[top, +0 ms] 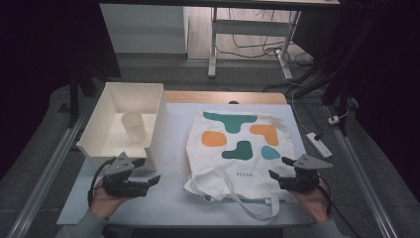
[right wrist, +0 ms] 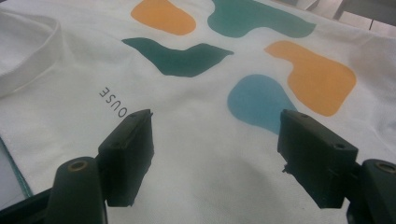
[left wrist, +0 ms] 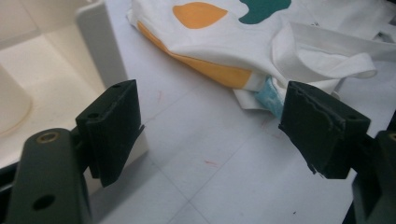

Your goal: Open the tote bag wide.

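A white tote bag [top: 237, 148] with green, orange and blue blotches lies flat on the table, its handles [top: 247, 206] trailing toward the front edge. My left gripper [top: 148, 173] is open over bare table, left of the bag and beside the bin's front corner. In the left gripper view the bag [left wrist: 243, 42] lies ahead between the jaws, its folded corner showing orange and blue. My right gripper [top: 280, 168] is open at the bag's front right corner. In the right gripper view the printed cloth [right wrist: 196, 107] spreads under the spread jaws.
A white open bin [top: 111, 111] stands at the table's left with a white cup [top: 133, 126] inside it. A white power strip [top: 318, 144] lies off the table's right edge. Desk legs and cables are behind the table.
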`<state>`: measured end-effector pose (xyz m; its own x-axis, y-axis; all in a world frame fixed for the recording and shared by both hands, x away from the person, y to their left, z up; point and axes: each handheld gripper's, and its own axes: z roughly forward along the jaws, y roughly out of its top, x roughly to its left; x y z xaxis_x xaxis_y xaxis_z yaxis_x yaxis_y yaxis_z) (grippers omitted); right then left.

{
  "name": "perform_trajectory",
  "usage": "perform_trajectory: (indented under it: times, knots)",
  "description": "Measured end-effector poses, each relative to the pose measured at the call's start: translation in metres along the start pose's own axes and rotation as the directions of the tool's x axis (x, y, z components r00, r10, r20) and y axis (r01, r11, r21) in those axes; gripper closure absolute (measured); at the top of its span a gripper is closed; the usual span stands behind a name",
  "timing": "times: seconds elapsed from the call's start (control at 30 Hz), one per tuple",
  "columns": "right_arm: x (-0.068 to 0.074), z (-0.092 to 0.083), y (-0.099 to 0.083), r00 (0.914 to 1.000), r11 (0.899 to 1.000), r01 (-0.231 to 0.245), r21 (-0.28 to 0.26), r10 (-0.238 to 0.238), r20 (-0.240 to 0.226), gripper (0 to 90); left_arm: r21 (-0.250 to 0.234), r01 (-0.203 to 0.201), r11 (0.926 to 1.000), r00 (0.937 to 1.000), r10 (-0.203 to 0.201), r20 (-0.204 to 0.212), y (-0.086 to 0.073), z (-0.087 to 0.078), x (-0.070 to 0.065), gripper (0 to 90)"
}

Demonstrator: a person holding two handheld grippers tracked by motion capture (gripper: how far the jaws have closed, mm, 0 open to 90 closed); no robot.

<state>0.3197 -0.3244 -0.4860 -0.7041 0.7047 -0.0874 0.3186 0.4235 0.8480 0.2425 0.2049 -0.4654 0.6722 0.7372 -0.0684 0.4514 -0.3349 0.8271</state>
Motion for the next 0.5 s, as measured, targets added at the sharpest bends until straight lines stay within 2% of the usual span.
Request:
perform_trajectory:
  times: [0.23, 0.5]
  knots:
    - [0.000, 0.000, 0.000, 1.0000, 1.000, 0.001, -0.001, -0.001, -0.008, 27.1, 0.018, -0.022, 0.9996, 0.9995, 0.022, 0.022, 0.002, 0.009, -0.006, 21.4]
    - [0.002, 0.001, 0.000, 1.0000, 1.000, 0.001, 0.000, -0.001, -0.008, 27.3, 0.036, -0.075, 0.9965, 0.9961, 0.074, 0.049, 0.010, 0.022, -0.016, 22.0]
